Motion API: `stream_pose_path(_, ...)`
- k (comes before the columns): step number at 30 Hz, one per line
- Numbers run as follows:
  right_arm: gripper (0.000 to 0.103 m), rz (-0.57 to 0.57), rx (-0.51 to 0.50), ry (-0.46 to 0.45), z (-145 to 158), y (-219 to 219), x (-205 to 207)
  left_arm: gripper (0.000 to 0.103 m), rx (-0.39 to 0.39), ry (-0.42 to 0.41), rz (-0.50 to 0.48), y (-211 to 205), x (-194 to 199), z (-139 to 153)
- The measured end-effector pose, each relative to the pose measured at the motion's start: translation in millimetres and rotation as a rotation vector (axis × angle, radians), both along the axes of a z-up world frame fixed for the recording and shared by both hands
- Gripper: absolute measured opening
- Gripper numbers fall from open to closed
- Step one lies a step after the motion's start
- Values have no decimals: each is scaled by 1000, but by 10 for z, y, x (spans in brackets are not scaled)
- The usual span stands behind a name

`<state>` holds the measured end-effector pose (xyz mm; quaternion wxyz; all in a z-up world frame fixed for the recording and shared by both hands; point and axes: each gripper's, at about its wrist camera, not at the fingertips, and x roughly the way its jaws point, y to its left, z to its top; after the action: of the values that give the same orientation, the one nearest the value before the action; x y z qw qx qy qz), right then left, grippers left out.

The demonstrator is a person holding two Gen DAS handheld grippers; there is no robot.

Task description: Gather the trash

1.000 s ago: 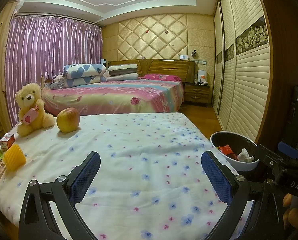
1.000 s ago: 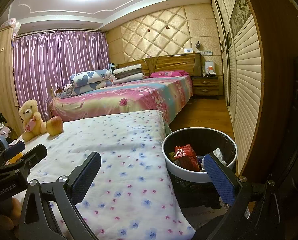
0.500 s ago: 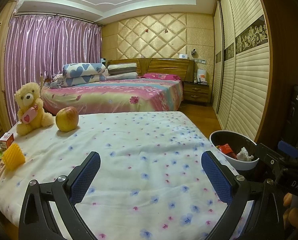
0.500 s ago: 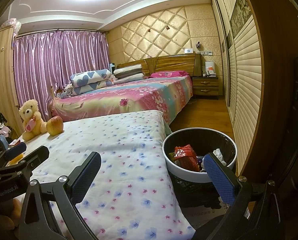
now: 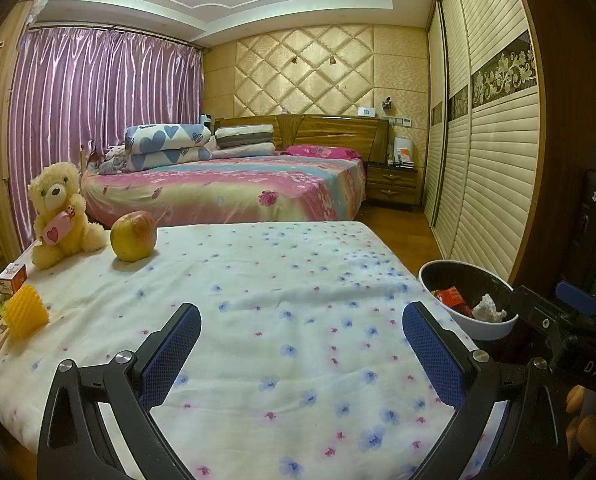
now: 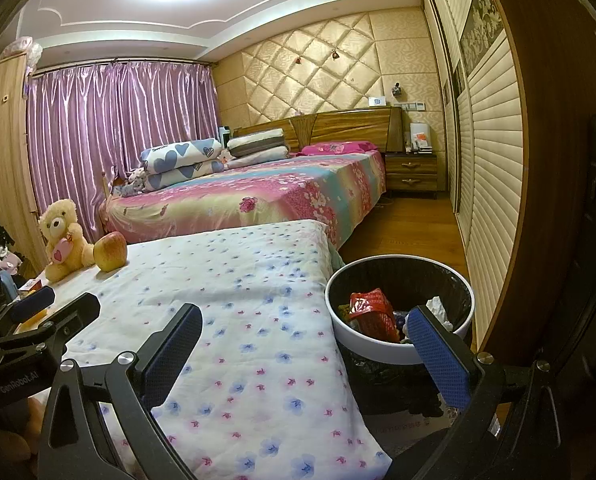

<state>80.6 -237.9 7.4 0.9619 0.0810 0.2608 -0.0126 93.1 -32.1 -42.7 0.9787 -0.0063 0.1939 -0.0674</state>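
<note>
Overhead, floral cloth (image 5: 298, 300) covers the table.

The right gripper (image 5: 578, 340), seen at the edge of the left wrist view, carries the white letters "DAS" on its black body; the left gripper (image 6: 38, 340), seen from the right wrist, reads "GenRobot.AI" (also white on black). Print on the small boxes (image 5: 12, 278) is too small to read

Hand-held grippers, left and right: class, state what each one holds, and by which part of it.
Nothing is held. The left hand-held gripper and the right hand-held gripper both stand open and empty above the flowered cloth.
</note>
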Motion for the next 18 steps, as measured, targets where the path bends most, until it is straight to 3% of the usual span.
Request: stream_pose_path(18, 103, 2, 2, 0, 2, 0, 2, 102, -1, 1, -5, 9, -1, -11)
